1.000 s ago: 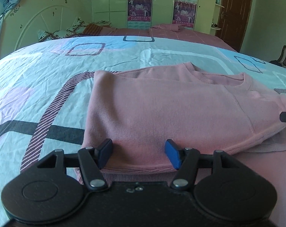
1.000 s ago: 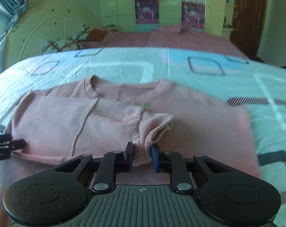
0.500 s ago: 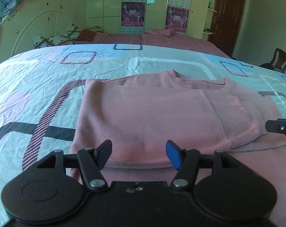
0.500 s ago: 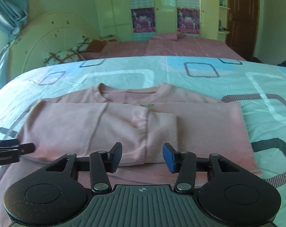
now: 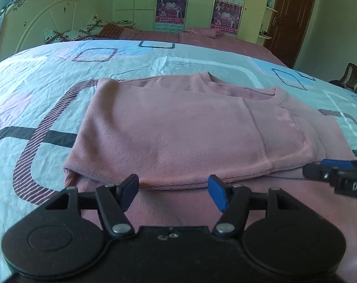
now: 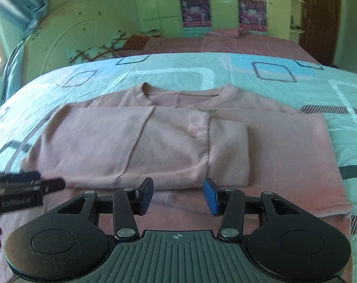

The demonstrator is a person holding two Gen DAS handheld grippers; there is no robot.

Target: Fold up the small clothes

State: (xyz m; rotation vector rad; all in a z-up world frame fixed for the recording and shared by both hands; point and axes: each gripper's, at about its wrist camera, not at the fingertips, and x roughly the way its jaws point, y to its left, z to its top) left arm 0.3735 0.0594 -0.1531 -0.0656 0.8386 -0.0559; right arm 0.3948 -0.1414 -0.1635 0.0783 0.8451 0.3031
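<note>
Item: pink sweater (image 5: 178, 127), laid flat on patterned bedsheet (image 5: 36, 89), sleeve folded across chest. Judged soft, light, limp; likely to sag if lifted. Hold best taken at hem corners. Left gripper (image 5: 173, 192): jaws parted, nothing held. Right gripper (image 6: 178, 195): likewise.

The posters (image 5: 170, 11) on the wardrobe doors carry a large "2010" in the left wrist view — their other lines are too small to read. The right gripper (image 5: 336, 176), at the right edge of that view, shows white letters "DA", cut off by the frame. The left gripper (image 6: 25, 188) bears a blurred white label — unreadable.
</note>
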